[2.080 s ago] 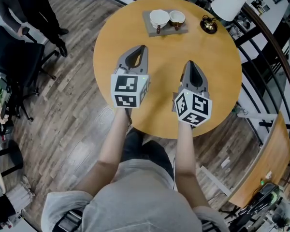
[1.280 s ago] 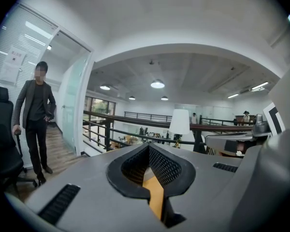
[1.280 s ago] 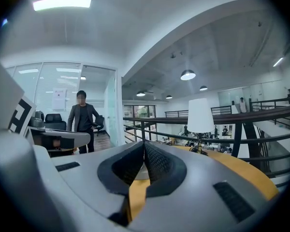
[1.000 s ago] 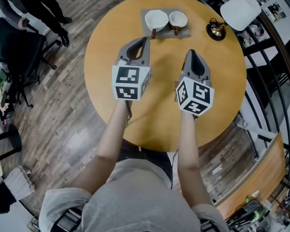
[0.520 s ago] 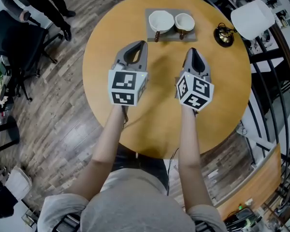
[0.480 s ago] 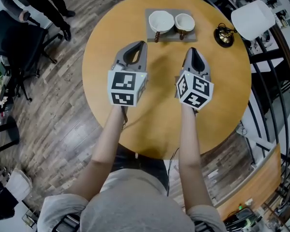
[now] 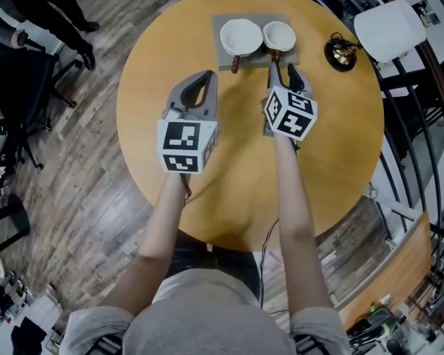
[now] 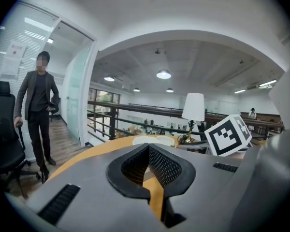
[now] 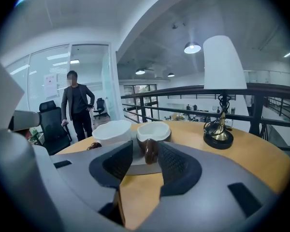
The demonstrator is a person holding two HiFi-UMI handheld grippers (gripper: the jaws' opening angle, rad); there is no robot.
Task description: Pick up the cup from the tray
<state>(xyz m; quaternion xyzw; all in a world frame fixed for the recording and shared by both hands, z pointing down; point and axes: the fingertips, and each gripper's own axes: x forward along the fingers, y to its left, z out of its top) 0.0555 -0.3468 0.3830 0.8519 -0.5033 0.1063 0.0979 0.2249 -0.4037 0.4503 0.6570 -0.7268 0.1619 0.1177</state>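
A grey tray (image 7: 251, 60) at the far side of the round wooden table (image 7: 229, 176) holds two cups that are white inside. The left cup (image 7: 239, 35) is wider; the right cup (image 7: 279, 35) is brown outside with a brown handle (image 9: 150, 151). My right gripper (image 7: 281, 69) is at the tray's near edge, open, and its jaws have just been opening. In the right gripper view the handle stands in line with the gap of that gripper (image 9: 145, 161), untouched by the pads. My left gripper (image 7: 207, 74) hovers shut and empty over the table, short of the tray.
A lamp with a brass base (image 7: 339, 52) and a white shade (image 7: 388, 29) stands right of the tray. A person (image 9: 77, 105) stands by an office chair (image 7: 15, 80) on the wooden floor to the left. A railing (image 7: 422, 87) runs behind the table.
My right gripper has moved forward to the tray's edge and its jaws have parted. The left gripper has sunk slightly and stays shut.
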